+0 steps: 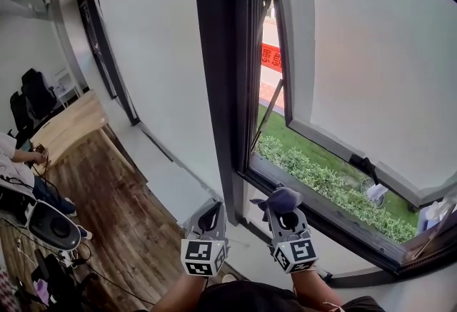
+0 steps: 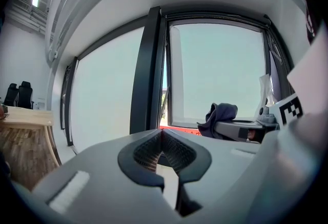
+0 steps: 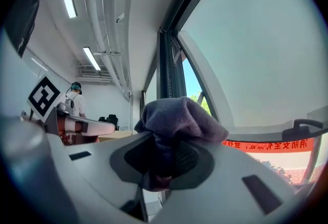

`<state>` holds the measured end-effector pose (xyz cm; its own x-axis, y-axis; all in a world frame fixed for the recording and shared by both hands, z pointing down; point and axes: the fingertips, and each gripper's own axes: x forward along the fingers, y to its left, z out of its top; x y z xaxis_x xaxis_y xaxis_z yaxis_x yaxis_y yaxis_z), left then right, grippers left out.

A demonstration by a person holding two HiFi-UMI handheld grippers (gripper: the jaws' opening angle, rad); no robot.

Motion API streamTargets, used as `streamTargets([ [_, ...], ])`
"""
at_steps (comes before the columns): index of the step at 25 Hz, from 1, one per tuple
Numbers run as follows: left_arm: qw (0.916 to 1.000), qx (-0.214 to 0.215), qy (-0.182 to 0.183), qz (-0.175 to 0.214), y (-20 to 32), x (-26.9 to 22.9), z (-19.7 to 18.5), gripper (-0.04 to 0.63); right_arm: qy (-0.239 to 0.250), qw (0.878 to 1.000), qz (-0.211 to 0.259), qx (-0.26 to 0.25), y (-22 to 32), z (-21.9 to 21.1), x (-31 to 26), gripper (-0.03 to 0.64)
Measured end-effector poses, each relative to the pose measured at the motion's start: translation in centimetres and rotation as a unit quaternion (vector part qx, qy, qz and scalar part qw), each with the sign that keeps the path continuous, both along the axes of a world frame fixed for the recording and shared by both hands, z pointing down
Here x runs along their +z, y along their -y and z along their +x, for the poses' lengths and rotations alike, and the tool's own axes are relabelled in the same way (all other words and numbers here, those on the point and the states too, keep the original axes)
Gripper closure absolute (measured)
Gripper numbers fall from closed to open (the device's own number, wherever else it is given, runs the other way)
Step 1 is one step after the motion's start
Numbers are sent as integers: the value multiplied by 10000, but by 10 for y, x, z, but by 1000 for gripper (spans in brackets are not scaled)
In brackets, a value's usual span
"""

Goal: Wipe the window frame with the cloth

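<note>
The right gripper (image 3: 165,159) is clamped on a bunched purple cloth (image 3: 177,115), held by the lower corner of the window frame (image 1: 223,89). The left gripper (image 2: 163,148) has its jaws together on nothing. The sash (image 1: 325,143) stands open (greenery (image 1: 314,178) below), so a loosened grip could drop the cloth outside. Whether the cloth touches the frame is unclear, and the frame's right end is cut off.

The left gripper (image 1: 210,216) and right gripper (image 1: 285,212) are pale grey with black ribbed pads (image 2: 174,152). Each carries a black-and-white marker cube (image 1: 204,258).
</note>
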<state>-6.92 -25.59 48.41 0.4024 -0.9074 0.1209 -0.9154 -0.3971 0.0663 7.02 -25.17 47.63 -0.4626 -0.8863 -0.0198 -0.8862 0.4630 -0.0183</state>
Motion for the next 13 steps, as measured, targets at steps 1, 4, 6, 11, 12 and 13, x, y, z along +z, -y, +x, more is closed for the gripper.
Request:
streamTargets([
  [1, 10000, -19, 2, -9, -1, 1, -1, 586, 25, 10000, -12, 20, 0, 2, 0, 538],
  [4, 10000, -74, 6, -37, -3, 3, -6, 586, 34, 10000, -30, 23, -2, 0, 0, 538],
  [6, 9999, -95, 16, -45, -5, 3, -7, 586, 34, 10000, -52, -16, -3, -2, 3, 538],
  [11, 9999, -123, 23, -66, -8, 5, -7, 586, -34, 9999, -4, -104, -6, -10, 3, 538],
  [12, 9999, -124, 24, -69, -8, 5, -7, 586, -78, 9999, 28, -112, -7, -11, 3, 538],
  [13, 9999, -124, 25, -72, -9, 6, -7, 586, -126, 9998, 62, -121, -7, -12, 3, 538],
])
